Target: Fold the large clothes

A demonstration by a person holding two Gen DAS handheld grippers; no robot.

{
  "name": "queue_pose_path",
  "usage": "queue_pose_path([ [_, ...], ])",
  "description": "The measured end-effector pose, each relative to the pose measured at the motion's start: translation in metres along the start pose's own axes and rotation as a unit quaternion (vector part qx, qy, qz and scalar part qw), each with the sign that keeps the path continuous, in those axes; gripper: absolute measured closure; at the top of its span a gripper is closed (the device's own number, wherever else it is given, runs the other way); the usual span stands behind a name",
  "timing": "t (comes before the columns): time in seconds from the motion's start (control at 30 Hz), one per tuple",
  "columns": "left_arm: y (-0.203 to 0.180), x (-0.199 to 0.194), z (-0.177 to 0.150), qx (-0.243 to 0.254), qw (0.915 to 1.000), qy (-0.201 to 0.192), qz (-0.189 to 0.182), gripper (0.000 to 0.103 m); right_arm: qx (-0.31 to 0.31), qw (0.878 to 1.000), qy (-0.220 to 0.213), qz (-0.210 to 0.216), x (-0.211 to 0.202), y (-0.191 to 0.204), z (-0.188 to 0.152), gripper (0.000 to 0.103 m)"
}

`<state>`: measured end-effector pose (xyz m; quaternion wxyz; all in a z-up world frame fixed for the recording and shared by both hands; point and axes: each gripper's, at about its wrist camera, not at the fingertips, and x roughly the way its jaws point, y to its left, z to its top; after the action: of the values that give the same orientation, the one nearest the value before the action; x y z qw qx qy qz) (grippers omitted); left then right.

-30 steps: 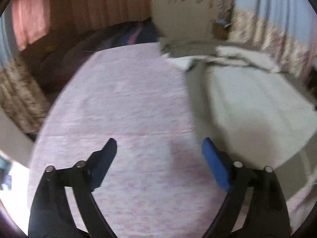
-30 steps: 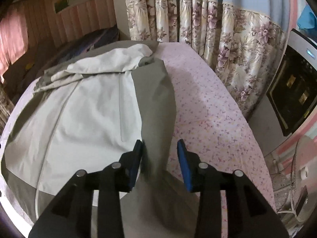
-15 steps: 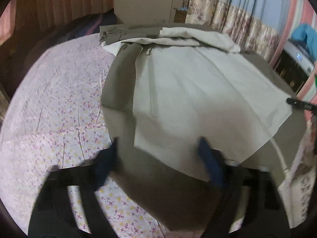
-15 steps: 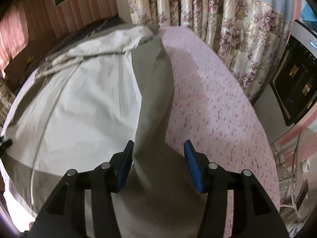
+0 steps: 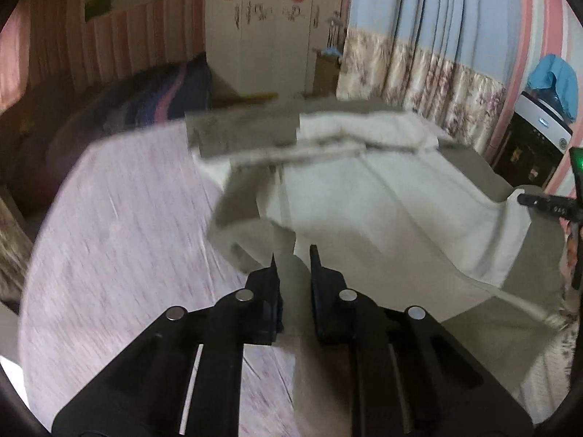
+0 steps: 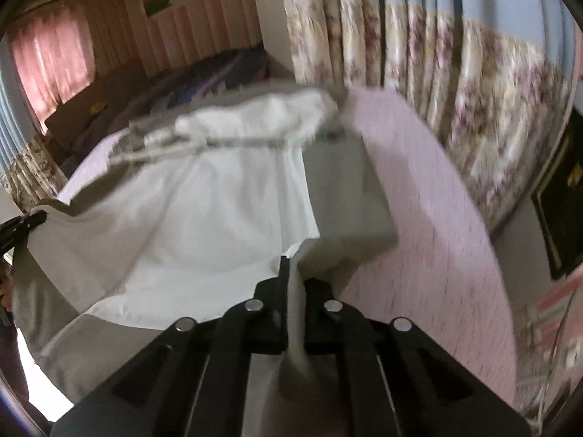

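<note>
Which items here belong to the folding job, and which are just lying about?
Part of the job:
- grey and white jacket, spread on the bed
- left gripper, shut on its hem
- right gripper, shut on its hem
- pink floral sheet, the folding surface

Lying about:
- dark striped bedding
- wardrobe
- floral curtains

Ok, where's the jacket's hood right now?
The hood lies bunched at the far end of the grey-and-white jacket on the pink floral bedsheet, toward the wardrobe; it is upper centre in both wrist views.
</note>
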<state>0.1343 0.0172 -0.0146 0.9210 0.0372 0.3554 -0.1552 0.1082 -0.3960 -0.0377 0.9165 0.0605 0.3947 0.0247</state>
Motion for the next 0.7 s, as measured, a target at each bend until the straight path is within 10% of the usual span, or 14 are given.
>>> queue_pose_path([
  [0.47,0.049,0.019,0.151,-0.014,0.9982,-0.044,0.038,0.083,-0.005,0.995,-0.103,0.016,0.001,0.004,0.183,0.100],
  [0.7,0.065,0.120,0.184,0.048,0.9733,-0.033,0.222,0.081,-0.089,0.991,-0.048,-0.084,0.124,0.029,0.241,0.100],
])
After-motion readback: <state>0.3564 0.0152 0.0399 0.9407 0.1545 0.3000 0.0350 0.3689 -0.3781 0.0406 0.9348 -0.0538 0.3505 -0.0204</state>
